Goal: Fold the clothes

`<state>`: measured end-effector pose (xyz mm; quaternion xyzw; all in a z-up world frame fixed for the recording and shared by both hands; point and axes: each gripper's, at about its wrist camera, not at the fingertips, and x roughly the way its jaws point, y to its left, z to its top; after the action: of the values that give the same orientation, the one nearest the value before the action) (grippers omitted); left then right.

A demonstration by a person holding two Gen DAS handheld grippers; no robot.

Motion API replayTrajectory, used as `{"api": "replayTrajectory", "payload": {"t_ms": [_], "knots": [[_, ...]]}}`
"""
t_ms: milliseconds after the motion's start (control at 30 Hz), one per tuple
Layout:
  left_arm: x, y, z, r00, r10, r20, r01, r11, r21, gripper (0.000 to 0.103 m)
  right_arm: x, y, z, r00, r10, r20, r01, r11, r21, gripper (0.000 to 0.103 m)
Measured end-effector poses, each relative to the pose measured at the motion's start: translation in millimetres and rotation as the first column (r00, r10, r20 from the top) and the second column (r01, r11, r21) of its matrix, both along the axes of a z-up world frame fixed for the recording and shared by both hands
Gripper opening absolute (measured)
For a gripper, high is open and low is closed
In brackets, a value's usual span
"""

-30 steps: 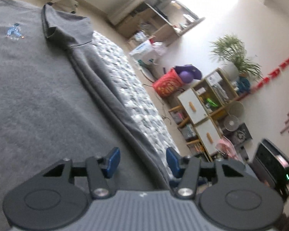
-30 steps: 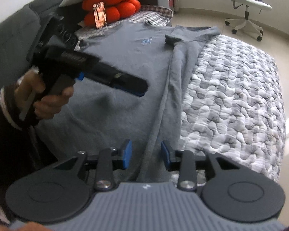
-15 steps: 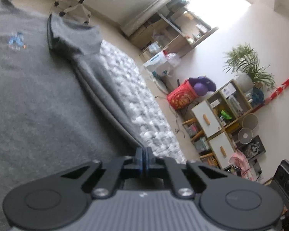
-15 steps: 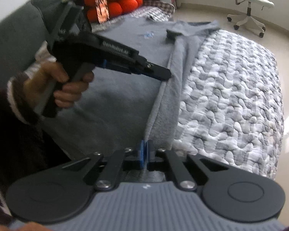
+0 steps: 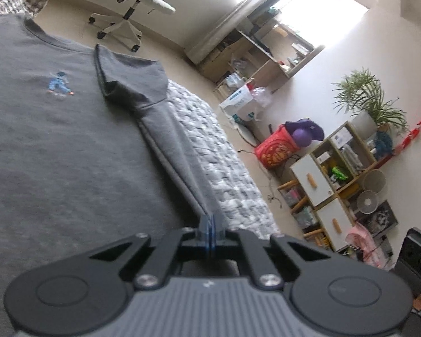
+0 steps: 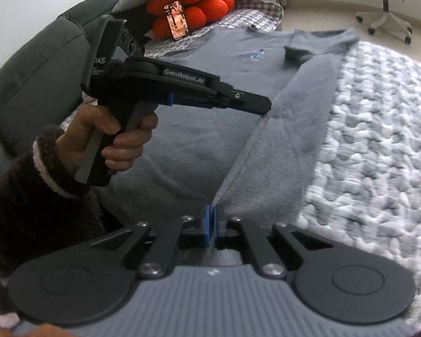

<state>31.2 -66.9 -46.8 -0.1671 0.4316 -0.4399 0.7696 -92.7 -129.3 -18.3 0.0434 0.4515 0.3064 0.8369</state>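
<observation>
A grey T-shirt (image 6: 224,106) is lying face up on a quilted white-and-grey bed cover (image 6: 379,146), its collar pointing toward a checked pillow (image 6: 255,9), a small blue emblem (image 5: 59,82) showing on the chest. Its right-hand side edge is already lying folded inward as a long strip, with the short sleeve (image 5: 132,84) doubled over. The right gripper (image 6: 211,219) is pinching the near end of that folded edge, its jaws having just closed on the fabric and eased very slightly. The left gripper (image 5: 209,229) is clamping the same edge farther along, jaws pressed together on the cloth. A hand (image 6: 109,137) in a fleecy dark sleeve is gripping the left tool's handle. 1 white office chair (image 5: 137,2) is standing on the floor beyond the bed.
</observation>
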Motion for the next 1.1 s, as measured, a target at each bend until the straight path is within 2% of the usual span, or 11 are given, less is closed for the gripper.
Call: {"api": "replayTrajectory", "payload": {"t_ms": [33,133,200,300,400,533,633,767,900,1100], "knots": [[1.4,0.4,-1.1,1.000,0.006,-0.002,-0.006,1.000,0.013,0.002,0.0,3.1,-1.6,1.000,0.021,-0.013,-0.021,1.000,0.001,0.015],[3.4,2.4,-2.7,0.999,0.030,0.015,-0.031,0.998,0.053,0.003,-1.3,10.7,-4.1,0.996,0.080,-0.047,-0.079,0.997,0.016,0.016],[3.0,4.1,-0.9,0.998,0.043,0.039,-0.045,0.998,0.050,0.003,-1.6,11.3,-1.0,0.996,0.080,-0.028,-0.080,0.997,0.010,0.016],[1.9,3.4,4.1,0.996,0.054,0.077,-0.056,0.998,0.015,0.003,4.5,2.5,3.5,1.000,0.002,0.021,-0.002,1.000,0.002,0.016],[1.4,-0.2,8.2,0.992,0.057,0.113,-0.055,0.998,-0.016,0.003,14.3,-6.1,6.1,0.990,-0.098,0.097,0.103,0.994,-0.048,0.017],[3.1,-20.2,5.5,0.986,0.021,0.166,-0.019,1.000,-0.013,0.003,26.1,-5.8,-2.1,0.980,-0.151,0.129,0.166,0.979,-0.115,0.017],[4.9,-31.4,-3.0,0.979,-0.028,0.202,0.019,0.999,0.046,0.003,31.3,-1.8,-11.9,0.979,-0.166,0.122,0.186,0.967,-0.175,0.017],[3.7,-34.9,-17.8,0.967,-0.109,0.230,0.082,0.989,0.124,0.003,28.5,-7.0,-17.0,0.981,-0.183,0.070,0.193,0.961,-0.200,0.017],[-2.9,-23.6,-22.5,0.966,-0.131,0.221,0.109,0.988,0.110,0.006,27.2,-0.9,-18.6,0.982,-0.179,0.058,0.188,0.951,-0.244,0.017],[-22.0,-17.7,-21.4,0.951,-0.186,0.246,0.155,0.978,0.140,0.007,32.3,13.9,-17.5,0.985,-0.170,0.029,0.171,0.942,-0.288,0.017]]}}
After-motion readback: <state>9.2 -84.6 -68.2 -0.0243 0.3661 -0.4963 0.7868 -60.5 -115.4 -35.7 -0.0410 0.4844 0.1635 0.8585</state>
